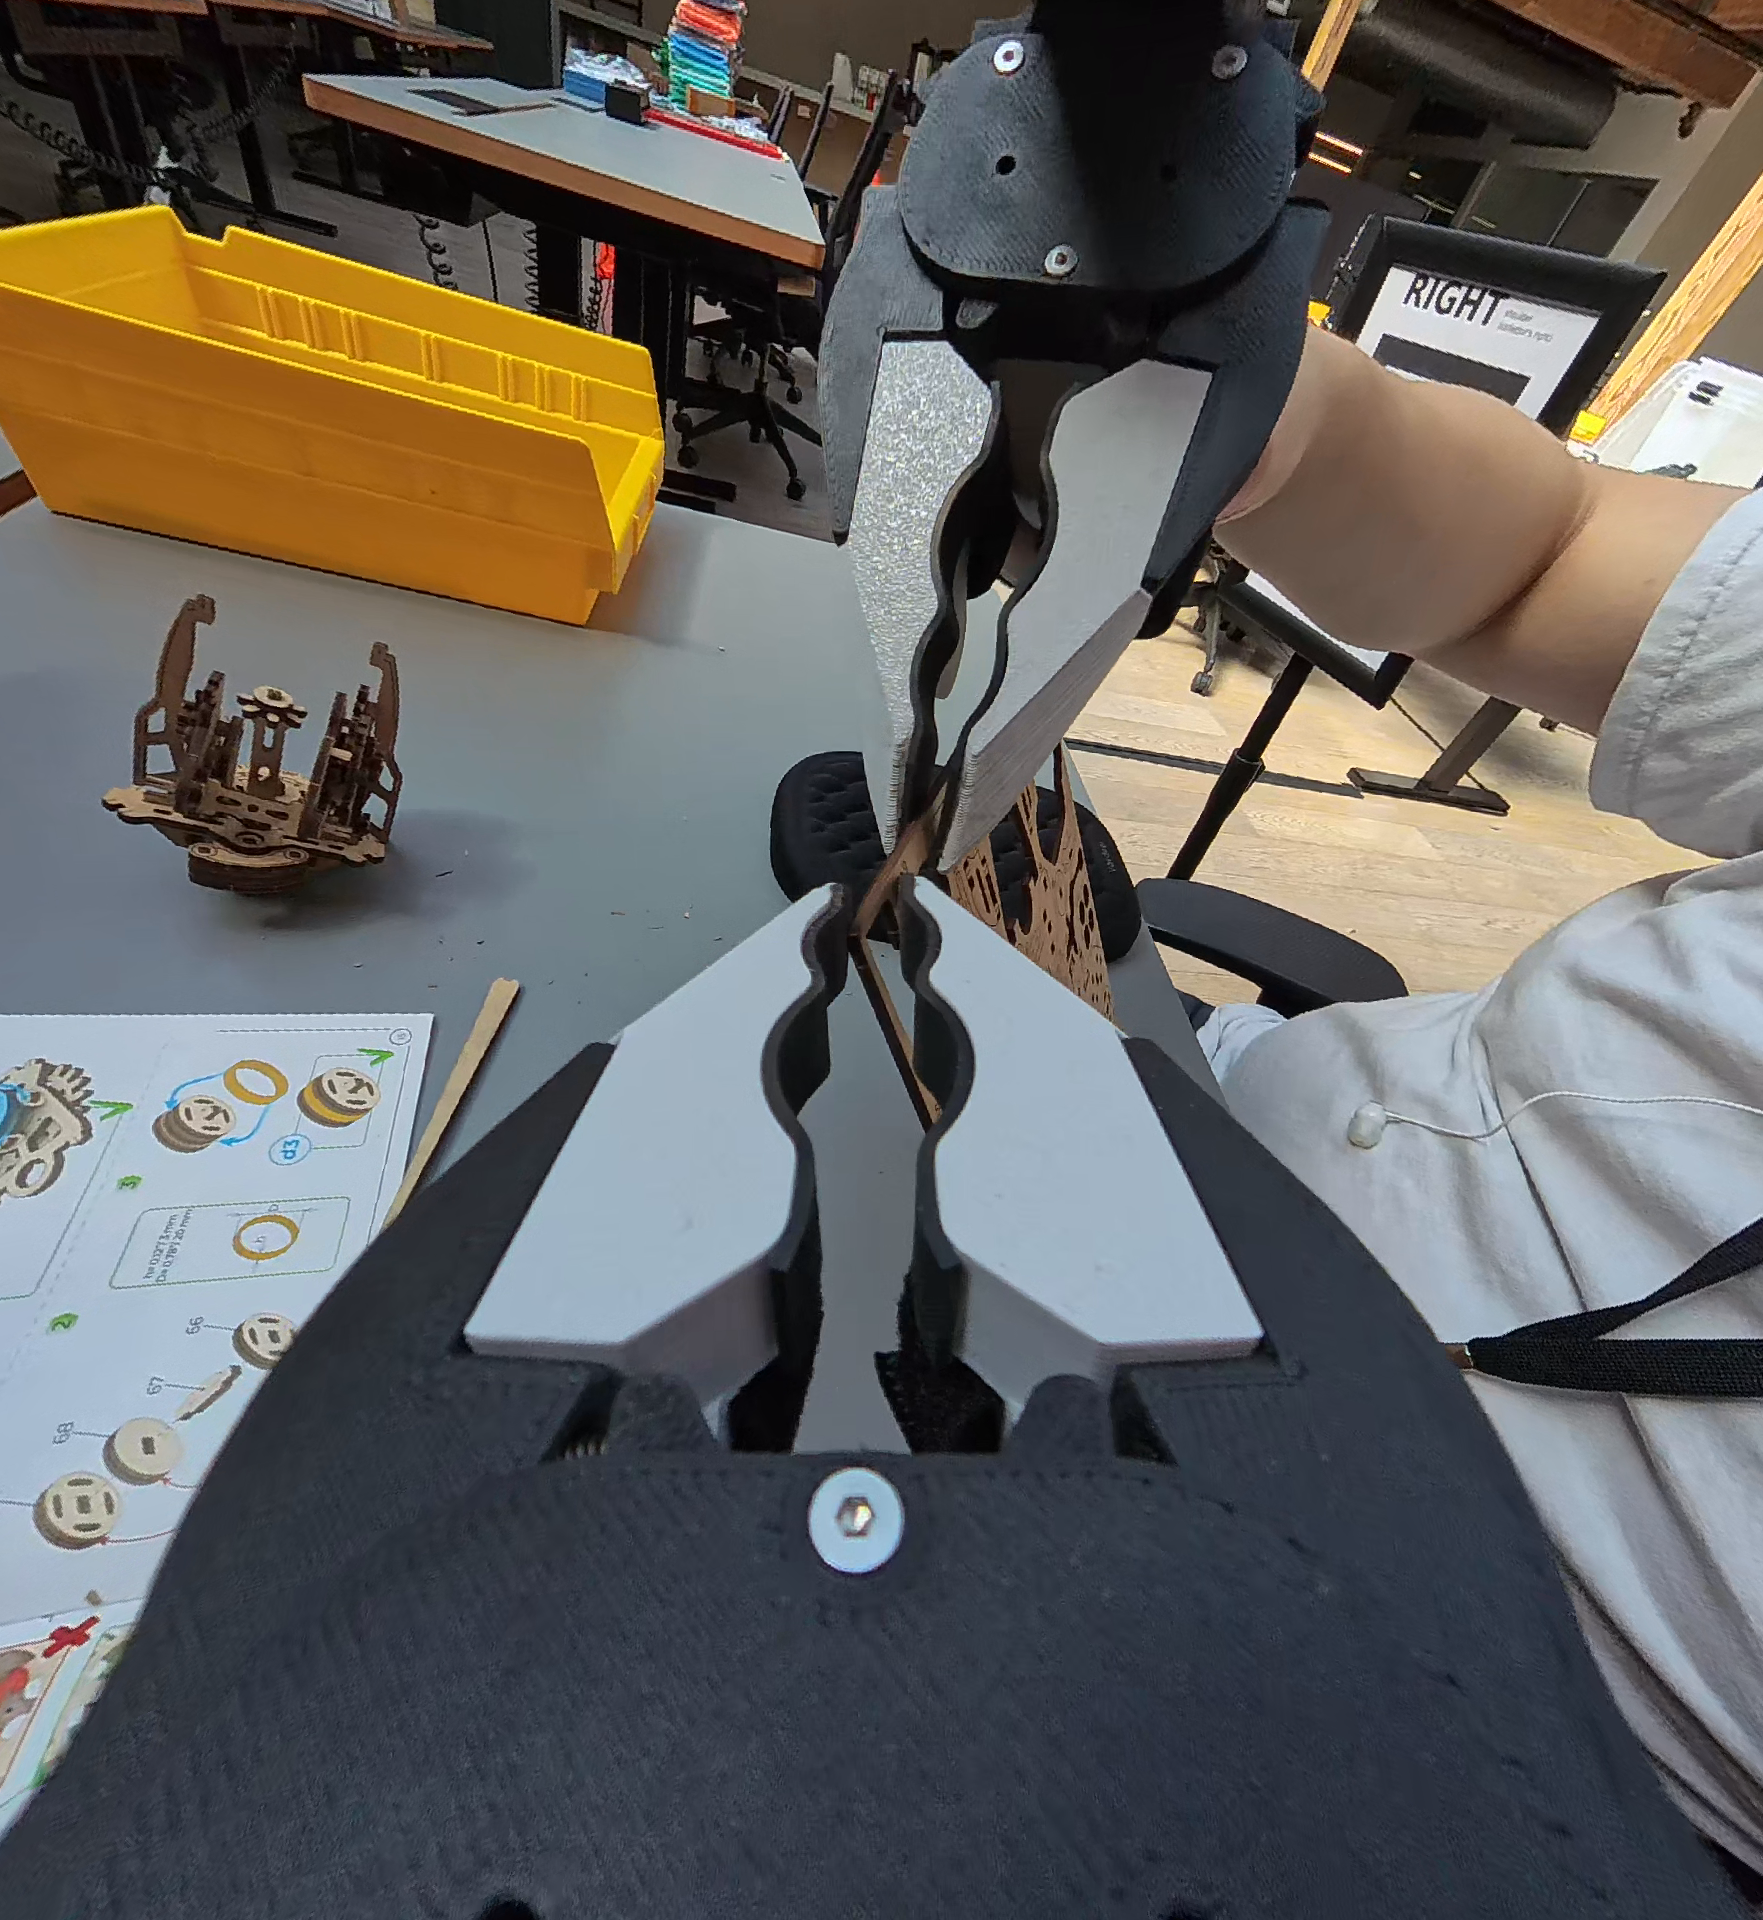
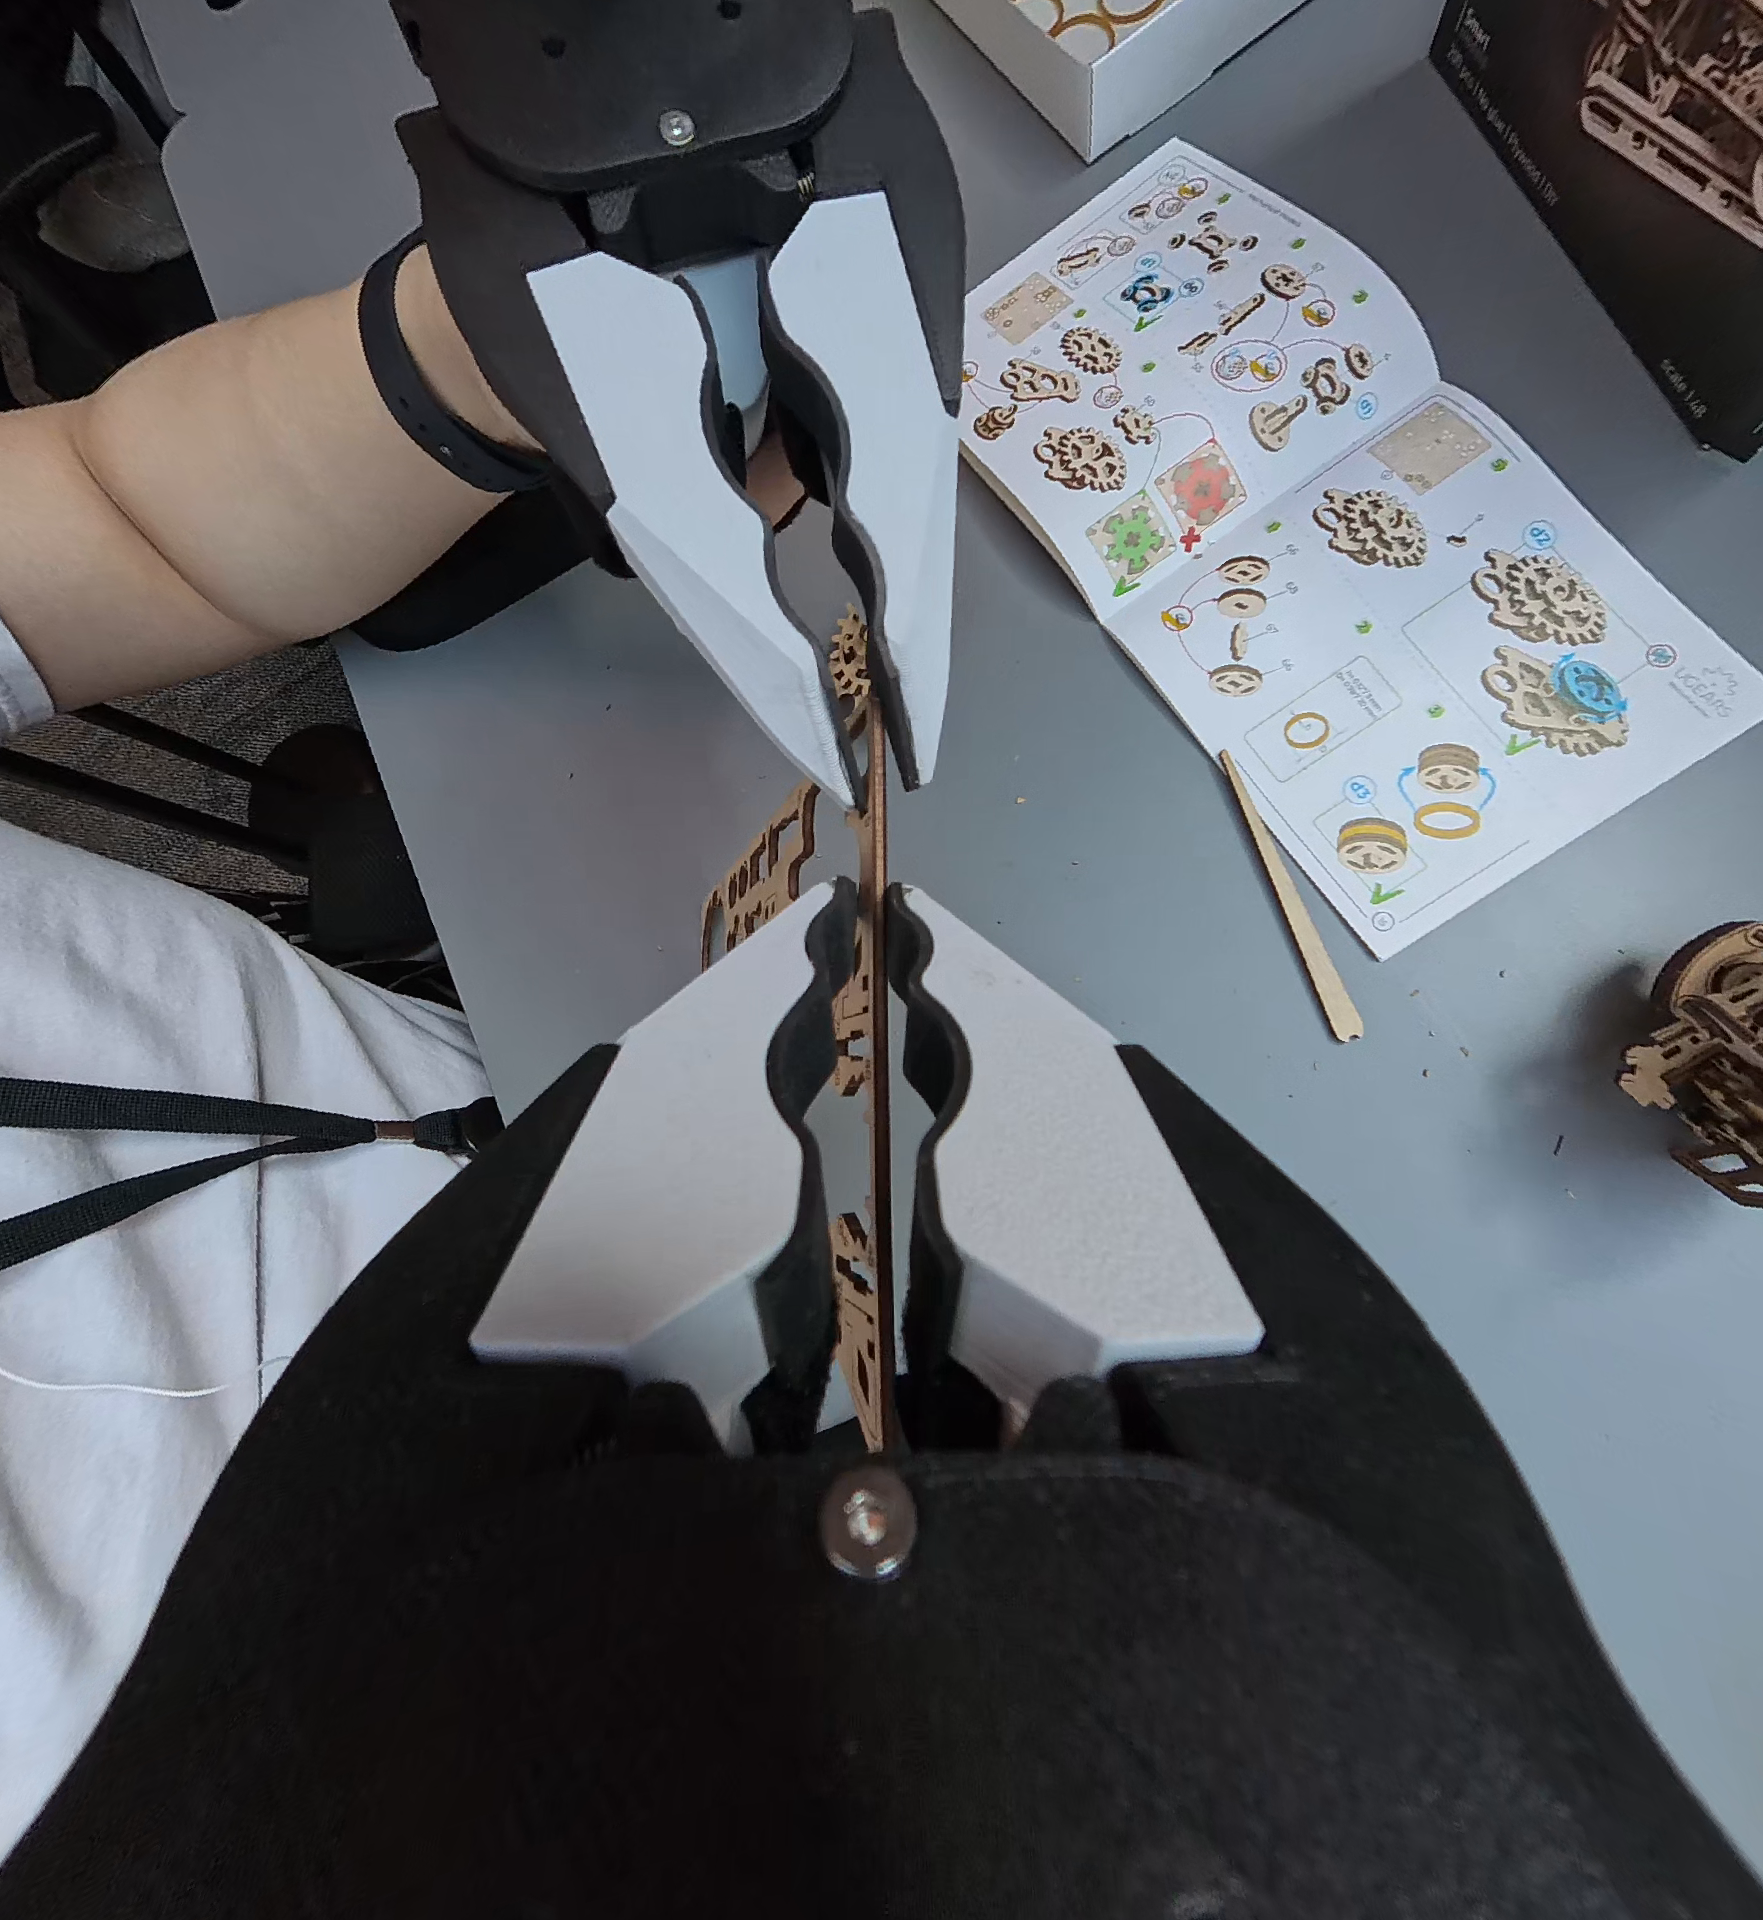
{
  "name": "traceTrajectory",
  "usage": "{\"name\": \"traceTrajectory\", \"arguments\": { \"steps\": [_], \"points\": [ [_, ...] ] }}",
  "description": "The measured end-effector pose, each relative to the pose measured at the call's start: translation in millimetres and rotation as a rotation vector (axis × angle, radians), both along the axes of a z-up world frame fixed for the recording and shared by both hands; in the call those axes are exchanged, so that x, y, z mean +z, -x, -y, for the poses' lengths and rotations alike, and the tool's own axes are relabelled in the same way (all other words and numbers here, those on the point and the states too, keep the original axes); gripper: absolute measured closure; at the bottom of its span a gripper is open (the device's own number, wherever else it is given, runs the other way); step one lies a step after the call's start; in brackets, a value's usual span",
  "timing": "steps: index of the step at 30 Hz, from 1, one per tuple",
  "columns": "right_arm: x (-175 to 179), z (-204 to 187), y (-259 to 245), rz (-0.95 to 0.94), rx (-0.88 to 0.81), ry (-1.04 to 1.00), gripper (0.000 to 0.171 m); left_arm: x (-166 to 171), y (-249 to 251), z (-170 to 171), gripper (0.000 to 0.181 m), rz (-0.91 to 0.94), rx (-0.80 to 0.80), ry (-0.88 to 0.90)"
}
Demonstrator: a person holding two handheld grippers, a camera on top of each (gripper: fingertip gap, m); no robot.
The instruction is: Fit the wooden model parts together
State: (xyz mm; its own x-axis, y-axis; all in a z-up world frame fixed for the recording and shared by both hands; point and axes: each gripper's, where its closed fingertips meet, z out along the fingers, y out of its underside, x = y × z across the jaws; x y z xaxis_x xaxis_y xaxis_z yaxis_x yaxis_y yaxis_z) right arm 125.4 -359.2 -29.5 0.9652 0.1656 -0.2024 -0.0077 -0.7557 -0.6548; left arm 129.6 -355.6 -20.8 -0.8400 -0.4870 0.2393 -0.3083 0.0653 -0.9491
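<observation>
My right tool (image 2: 869, 894) is clamped on the wooden sheet (image 2: 878, 1039), edge-on, long axis running along the fingers. My left tool (image 2: 882, 784) pinches its far end, probably a gear piece, above the surface (image 2: 1116, 1039).

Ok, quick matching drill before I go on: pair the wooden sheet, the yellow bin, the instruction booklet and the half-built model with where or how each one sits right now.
Things:
1. wooden sheet
2. yellow bin
3. instruction booklet
4. half-built model

States:
A. lying open on the grey table
B. standing alone on the table, untouched
C. at the table's far edge
D. held edge-on between the right gripper and the left gripper

Pairs: 1-D, 2-C, 3-A, 4-B
</observation>
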Motion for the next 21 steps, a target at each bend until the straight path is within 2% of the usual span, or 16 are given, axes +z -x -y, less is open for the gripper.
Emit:
{"name": "traceTrajectory", "arguments": {
  "steps": [11, 21],
  "points": [
    [6.2, -3.9, 0.5, 0.099, -0.025, -0.045, 0.168, 2.6, -0.3, -3.6, 0.175, -0.018, -0.001, -0.012],
    [4.4, -4.2, -1.8, 0.197, -0.074, -0.013, 0.167, 0.7, -2.1, -4.4, 0.173, -0.01, 0.059, -0.094]
  ]
}}
